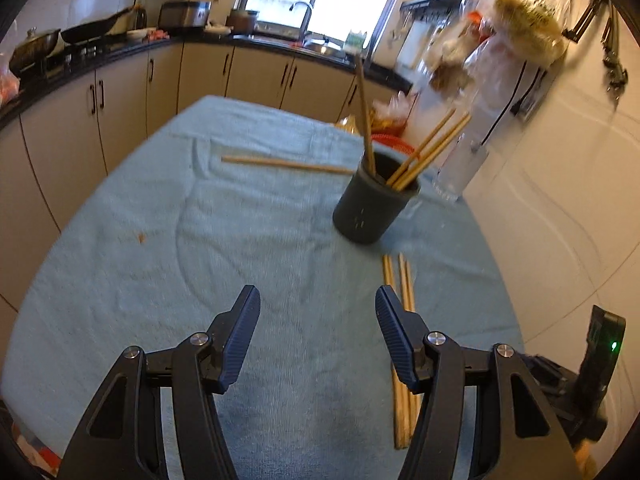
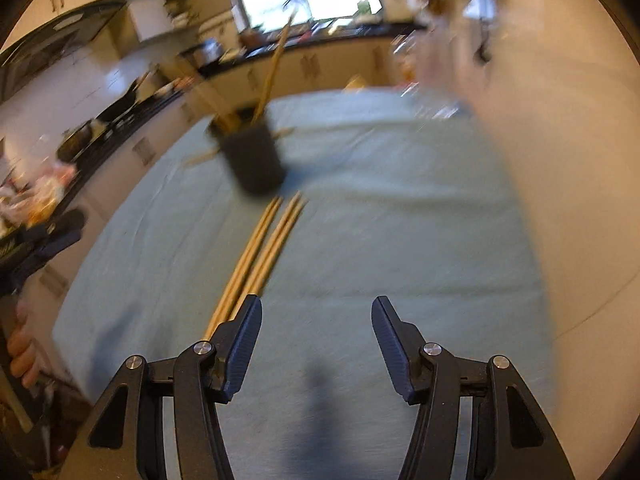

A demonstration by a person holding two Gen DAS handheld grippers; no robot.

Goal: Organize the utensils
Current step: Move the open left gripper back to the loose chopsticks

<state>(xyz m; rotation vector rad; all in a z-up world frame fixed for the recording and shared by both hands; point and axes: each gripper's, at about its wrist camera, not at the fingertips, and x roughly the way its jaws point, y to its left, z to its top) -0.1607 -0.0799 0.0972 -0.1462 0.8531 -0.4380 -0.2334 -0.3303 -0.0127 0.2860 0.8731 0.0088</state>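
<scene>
A dark round holder (image 1: 370,204) stands on the light blue cloth (image 1: 200,240) and has several wooden chopsticks leaning in it. One chopstick (image 1: 284,164) lies flat to its left. A bundle of chopsticks (image 1: 404,320) lies in front of the holder, partly under my left gripper's right finger. My left gripper (image 1: 318,308) is open and empty above the cloth. In the blurred right wrist view the holder (image 2: 254,158) is ahead to the left and the bundle (image 2: 260,256) runs toward my left finger. My right gripper (image 2: 316,320) is open and empty.
A white wall (image 1: 560,200) runs close along the table's right side, with plastic bags (image 1: 500,60) hanging on it. Kitchen cabinets and a counter (image 1: 120,80) with pans stand to the left and behind. The other gripper (image 1: 592,368) shows at lower right.
</scene>
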